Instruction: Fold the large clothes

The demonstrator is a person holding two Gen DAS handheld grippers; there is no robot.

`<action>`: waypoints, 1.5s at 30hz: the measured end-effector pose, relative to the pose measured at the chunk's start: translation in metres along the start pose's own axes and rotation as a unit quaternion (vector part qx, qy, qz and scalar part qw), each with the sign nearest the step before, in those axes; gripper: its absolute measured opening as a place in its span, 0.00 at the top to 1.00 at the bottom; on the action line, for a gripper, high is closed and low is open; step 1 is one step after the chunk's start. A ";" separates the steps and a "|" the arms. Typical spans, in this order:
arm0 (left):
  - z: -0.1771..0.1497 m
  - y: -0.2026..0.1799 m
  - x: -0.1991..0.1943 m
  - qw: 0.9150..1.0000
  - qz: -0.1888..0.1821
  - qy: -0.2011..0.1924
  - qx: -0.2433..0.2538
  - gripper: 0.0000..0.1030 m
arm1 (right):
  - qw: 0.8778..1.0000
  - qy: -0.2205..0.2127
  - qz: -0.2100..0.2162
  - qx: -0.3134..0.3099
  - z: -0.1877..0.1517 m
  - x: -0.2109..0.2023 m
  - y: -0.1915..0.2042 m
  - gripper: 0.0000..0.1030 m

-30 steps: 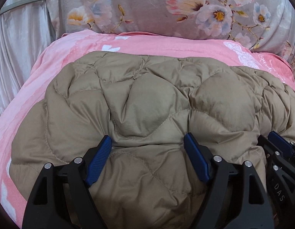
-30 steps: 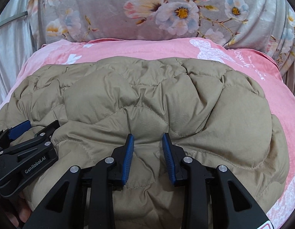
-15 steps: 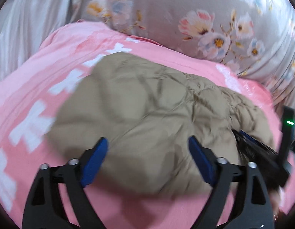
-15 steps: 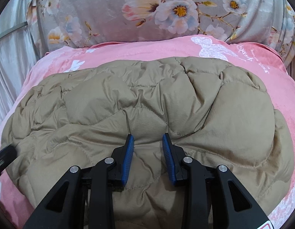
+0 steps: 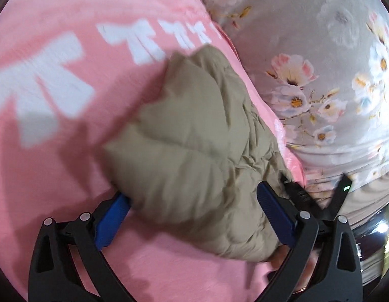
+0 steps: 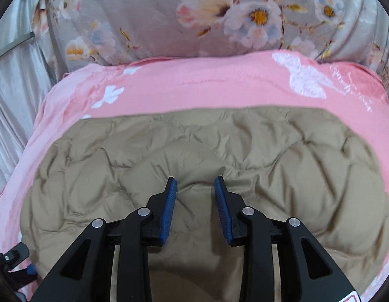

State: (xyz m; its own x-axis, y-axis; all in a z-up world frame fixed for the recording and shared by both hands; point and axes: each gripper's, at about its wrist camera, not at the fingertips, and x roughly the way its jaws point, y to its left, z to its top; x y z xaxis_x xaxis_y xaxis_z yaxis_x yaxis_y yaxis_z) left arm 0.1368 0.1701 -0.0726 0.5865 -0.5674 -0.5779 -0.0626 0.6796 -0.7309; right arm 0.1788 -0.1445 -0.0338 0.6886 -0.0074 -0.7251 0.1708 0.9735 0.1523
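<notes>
A tan quilted puffer jacket (image 6: pixel 244 151) lies folded on a pink blanket (image 6: pixel 207 85). My right gripper (image 6: pixel 194 180) sits at the jacket's near middle, its blue pads narrowly apart and pinching a puckered fold of the fabric. In the left wrist view the jacket (image 5: pixel 194 130) is seen from its left end. My left gripper (image 5: pixel 191 193) straddles that end with its jaws opening wide; the padded corner lies between the pads, which do not press on it. The right gripper's black body (image 5: pixel 302 196) shows at the jacket's far side.
A grey floral cushion (image 6: pixel 219 15) rises behind the blanket. Silvery curtain fabric (image 6: pixel 10 75) hangs at the left. White shapes (image 5: pixel 48 75) pattern the blanket left of the jacket. Part of the left gripper (image 6: pixel 15 254) shows at the lower left corner of the right wrist view.
My left gripper swung off the jacket's top to its left end, rolled and widened its jaws. The right gripper drew the jacket nearer; more pink blanket shows behind it.
</notes>
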 end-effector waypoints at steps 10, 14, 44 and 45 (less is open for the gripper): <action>0.006 -0.045 -0.025 0.998 -0.005 -0.026 0.059 0.80 | 1.000 0.012 -0.024 -0.013 -0.017 0.006 0.008 0.69; 0.009 -0.062 -0.081 0.993 -0.052 -0.041 0.097 0.87 | 0.999 0.044 0.020 0.010 -0.041 -0.020 0.018 0.68; -0.113 -0.232 -0.088 0.911 -0.066 0.008 0.407 0.87 | 0.935 0.124 0.295 0.152 -0.144 -0.088 -0.006 0.87; -0.118 -0.237 -0.079 0.909 -0.069 0.022 0.410 0.87 | 0.933 0.116 0.299 0.165 -0.148 -0.102 -0.025 0.87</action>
State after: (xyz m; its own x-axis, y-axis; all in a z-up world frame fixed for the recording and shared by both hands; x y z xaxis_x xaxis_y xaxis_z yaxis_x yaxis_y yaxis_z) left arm 0.0099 -0.0007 0.1036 0.5099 -0.6789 -0.5283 0.6419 0.7091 -0.2917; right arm 0.0004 -0.1347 -0.0630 0.5655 0.6020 -0.5637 0.0378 0.6638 0.7469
